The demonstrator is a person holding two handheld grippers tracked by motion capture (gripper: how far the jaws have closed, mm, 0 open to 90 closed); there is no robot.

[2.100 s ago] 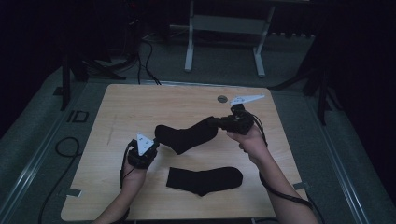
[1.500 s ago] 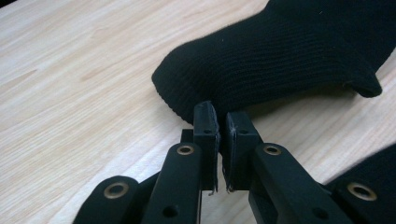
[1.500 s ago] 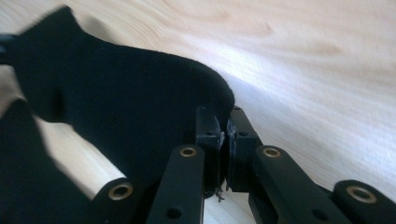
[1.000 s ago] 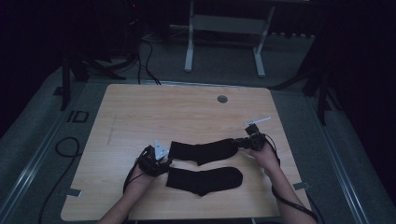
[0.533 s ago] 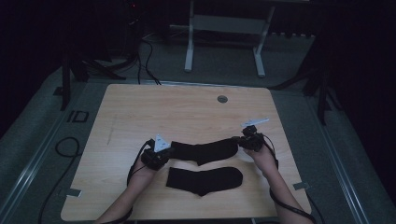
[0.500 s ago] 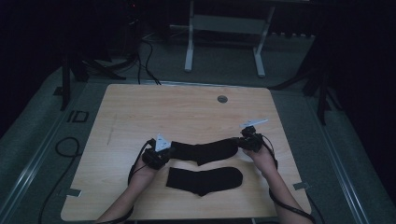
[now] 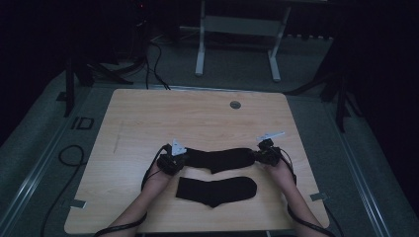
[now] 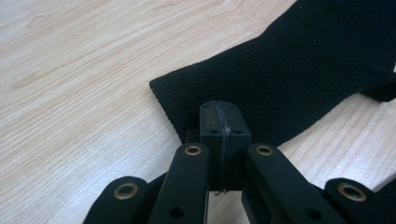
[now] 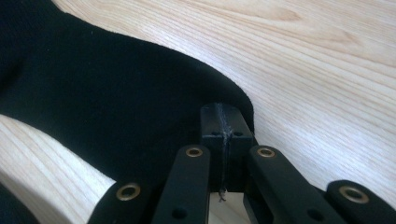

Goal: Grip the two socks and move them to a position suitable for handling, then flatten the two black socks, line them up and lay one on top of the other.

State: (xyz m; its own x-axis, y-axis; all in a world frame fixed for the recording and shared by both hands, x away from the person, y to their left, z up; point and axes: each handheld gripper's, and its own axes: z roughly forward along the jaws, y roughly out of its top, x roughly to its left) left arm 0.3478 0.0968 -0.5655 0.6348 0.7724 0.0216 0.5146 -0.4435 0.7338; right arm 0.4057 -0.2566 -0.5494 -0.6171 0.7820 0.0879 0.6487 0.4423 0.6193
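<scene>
A black sock point(image 7: 220, 159) lies stretched flat across the wooden table point(image 7: 197, 118), with a second black sock point(image 7: 217, 190) just in front of it. My left gripper point(image 7: 182, 159) sits at the upper sock's left end. In the left gripper view the left gripper point(image 8: 219, 109) is shut, pads meeting, its tip over the ribbed cuff point(image 8: 303, 70); no fabric shows between the pads. My right gripper point(image 7: 258, 155) rests at the sock's right end. In the right gripper view the right gripper point(image 9: 225, 114) is also shut, its tip at the rounded toe edge point(image 9: 93, 93).
A small round grommet point(image 7: 235, 104) sits near the table's far edge. Cables trail from both grippers off the front edge. A metal stand point(image 7: 237, 29) is on the floor beyond the table, which is bare wood at the back and left.
Two seconds ago the upper sock hung in the air between both grippers; it now lies flat on the table. My left gripper has since slid a little right, toward the sock's end.
</scene>
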